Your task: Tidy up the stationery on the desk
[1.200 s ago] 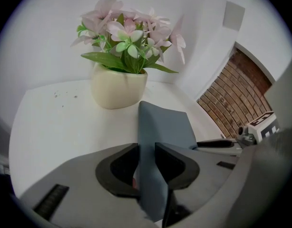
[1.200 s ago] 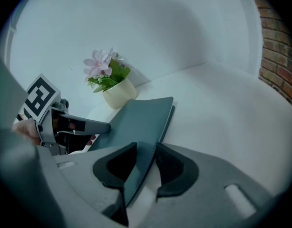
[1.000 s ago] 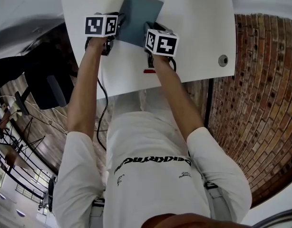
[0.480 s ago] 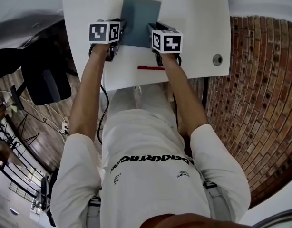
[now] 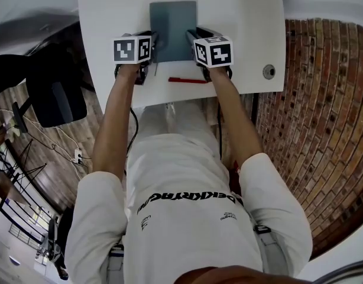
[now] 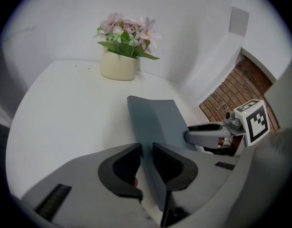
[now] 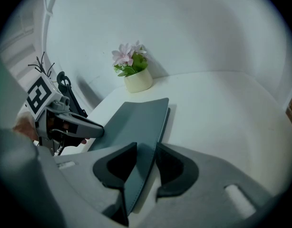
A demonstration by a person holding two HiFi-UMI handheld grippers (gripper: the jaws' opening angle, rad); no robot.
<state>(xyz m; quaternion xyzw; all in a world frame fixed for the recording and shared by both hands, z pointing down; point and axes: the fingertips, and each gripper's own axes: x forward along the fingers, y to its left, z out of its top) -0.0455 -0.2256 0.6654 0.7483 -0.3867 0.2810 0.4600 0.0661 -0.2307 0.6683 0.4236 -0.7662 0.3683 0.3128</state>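
A grey-blue notebook [image 5: 173, 28] lies in the middle of the white desk [image 5: 240, 16], square to its edges. My left gripper [image 5: 153, 39] has the book's left edge between its jaws [image 6: 146, 151]; they have just been closing and now press on the cover. My right gripper [image 5: 192, 35] is shut on the opposite edge [image 7: 146, 151]. In the left gripper view the notebook [image 6: 155, 122] bows up at both sides. A red pen [image 5: 186, 80] lies on the desk just in front of the notebook, between my hands.
A cream pot of pink flowers [image 6: 118, 65] stands at the desk's far edge by the wall. A round cable hole [image 5: 268, 71] sits near the desk's right front corner. A dark chair [image 5: 51, 99] stands left of the desk. Brick floor lies to the right.
The notebook has turned from askew to square with the desk, both grippers moving along with it. The red pen, earlier half hidden by the right gripper, now shows in full.
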